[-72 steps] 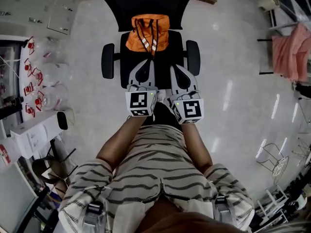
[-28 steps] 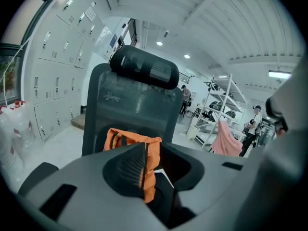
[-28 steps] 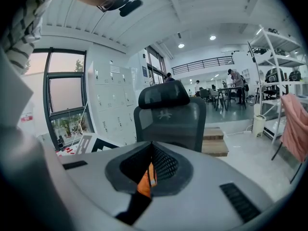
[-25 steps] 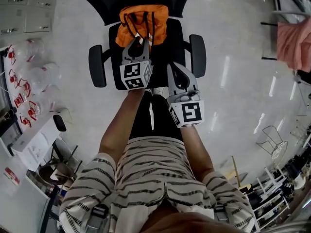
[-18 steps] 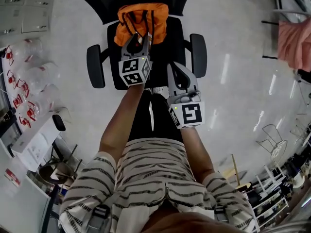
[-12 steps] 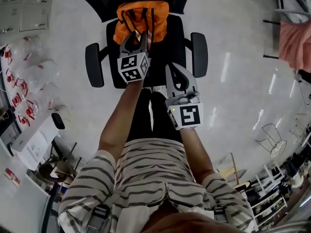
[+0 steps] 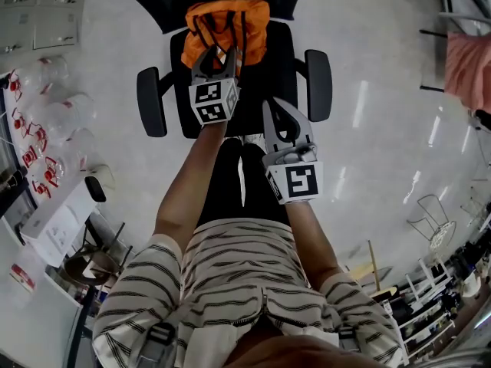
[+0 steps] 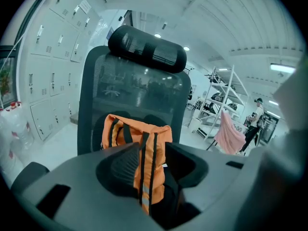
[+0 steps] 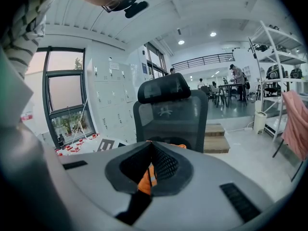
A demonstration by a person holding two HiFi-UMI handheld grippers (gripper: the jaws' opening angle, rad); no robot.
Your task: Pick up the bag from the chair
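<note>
An orange bag (image 7: 225, 27) with black straps stands upright against the back of a black office chair (image 7: 265, 64). My left gripper (image 7: 219, 52) reaches over the seat to the bag's front. Its jaws have just been opening and stand open. In the left gripper view the bag (image 8: 137, 134) and its striped straps show in the gap between the fingers (image 8: 120, 163), with no pad pressing on them. My right gripper (image 7: 278, 107) hangs back over the seat's near edge, shut, nothing in it. The right gripper view shows a sliver of the bag (image 9: 144, 179) under its closed tips (image 9: 151, 147).
The chair has two armrests (image 7: 151, 102) (image 7: 318, 84) and a tall mesh back (image 8: 137, 93). Lockers (image 8: 48, 81) and clear sacks (image 7: 54, 117) stand at the left. A pink cloth (image 7: 468, 71) hangs on a rack at the right, with shelving (image 8: 226, 100) behind.
The left gripper has gone forward from beside the right one to the bag, then sunk slightly, and its jaws have spread wider. The right gripper has stayed put.
</note>
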